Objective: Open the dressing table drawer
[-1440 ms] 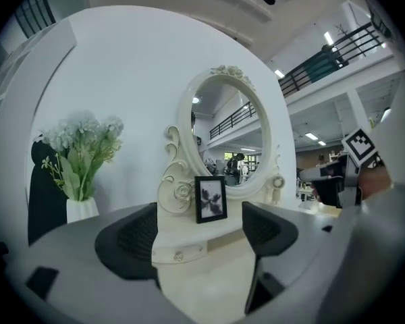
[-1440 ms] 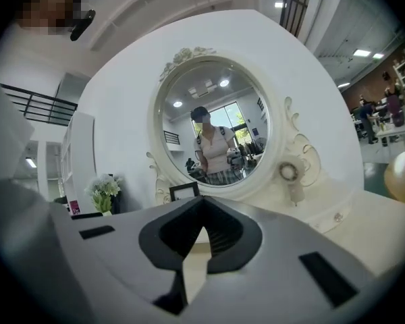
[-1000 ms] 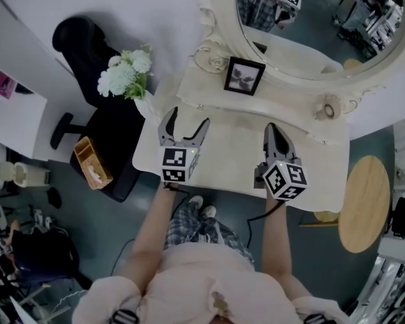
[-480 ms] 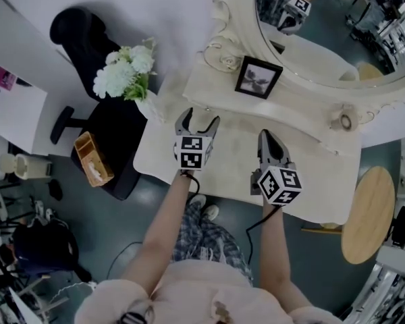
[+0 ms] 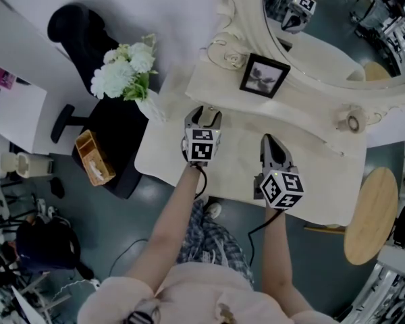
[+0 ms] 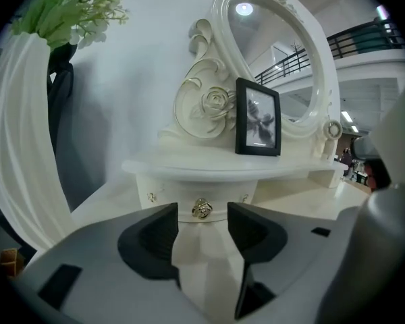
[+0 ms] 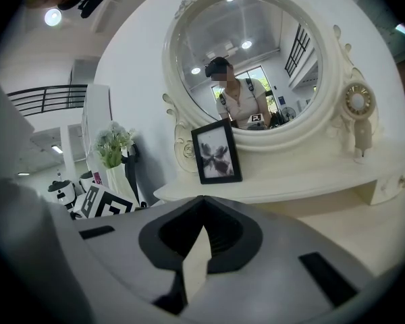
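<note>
Gold knob (image 6: 202,208) between left gripper (image 6: 202,216) fingers (image 6: 155,240)
Apart, just narrowing, not touching it; right gripper (image 7: 202,200) fingers closed, empty, above desk (image 5: 236,160).

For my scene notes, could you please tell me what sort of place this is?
Probably a staged dressing corner inside a lab or workshop: an ornate dressing table with oval mirror, a photo frame, and an office chair alongside.

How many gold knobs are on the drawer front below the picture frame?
3: a large knob in the middle, a small stud left of it, another right; more may be hidden lower down.
</note>
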A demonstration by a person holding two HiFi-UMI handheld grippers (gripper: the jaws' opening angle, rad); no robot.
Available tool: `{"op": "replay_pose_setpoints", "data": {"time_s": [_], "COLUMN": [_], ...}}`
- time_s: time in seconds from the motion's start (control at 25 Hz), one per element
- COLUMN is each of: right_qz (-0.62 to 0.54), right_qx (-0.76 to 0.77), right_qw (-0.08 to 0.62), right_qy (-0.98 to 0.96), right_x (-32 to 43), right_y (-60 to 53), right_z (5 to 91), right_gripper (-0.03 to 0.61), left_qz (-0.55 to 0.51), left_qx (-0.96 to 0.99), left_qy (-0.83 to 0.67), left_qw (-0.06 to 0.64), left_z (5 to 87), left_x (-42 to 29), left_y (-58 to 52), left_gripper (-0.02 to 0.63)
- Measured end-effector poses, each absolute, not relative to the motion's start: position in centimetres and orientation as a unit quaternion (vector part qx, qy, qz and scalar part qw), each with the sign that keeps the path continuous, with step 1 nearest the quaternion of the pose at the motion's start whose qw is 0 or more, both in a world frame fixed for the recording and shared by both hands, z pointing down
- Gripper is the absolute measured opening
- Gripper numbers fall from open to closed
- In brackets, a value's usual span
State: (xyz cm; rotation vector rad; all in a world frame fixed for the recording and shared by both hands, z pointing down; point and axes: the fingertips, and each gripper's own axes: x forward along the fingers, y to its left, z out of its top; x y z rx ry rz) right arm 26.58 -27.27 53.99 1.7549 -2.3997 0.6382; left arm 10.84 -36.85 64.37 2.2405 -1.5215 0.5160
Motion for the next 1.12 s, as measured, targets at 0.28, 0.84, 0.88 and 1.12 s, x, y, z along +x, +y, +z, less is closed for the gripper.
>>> {"op": "replay_pose_setpoints", "data": {"time_s": [0.28, 0.84, 0.88, 1.12], "right_qz": [0.214, 0.232, 0.233, 0.242], "right_qx": [0.582, 0.605, 0.608, 0.625], "right_qw": [0.057, 0.063, 0.062, 0.059], "right_qy": [-0.782, -0.759, -0.757, -0.74], "right_x": [26.8, 27.9, 28.0, 29.0], "right_y": [-27.0, -26.7, -26.8, -27.6], "right_z": [54.6, 56.9, 57.1, 58.4], "right_gripper": [0.015, 0.016, 0.015, 0.015], "left_qz": [0.199, 0.216, 0.216, 0.218], "left_qx": [0.798, 0.807, 0.807, 0.812], "left_qy": [-0.535, -0.523, -0.523, -0.517], "left_qw": [0.192, 0.171, 0.168, 0.16], "left_z": [65.5, 65.8, 65.8, 65.9], "left_x": [11.0, 11.4, 11.5, 11.4], "left_y": [-37.6, -38.0, -38.0, -37.7], "left_gripper": [0.202, 0.112, 0.112, 0.109]}}
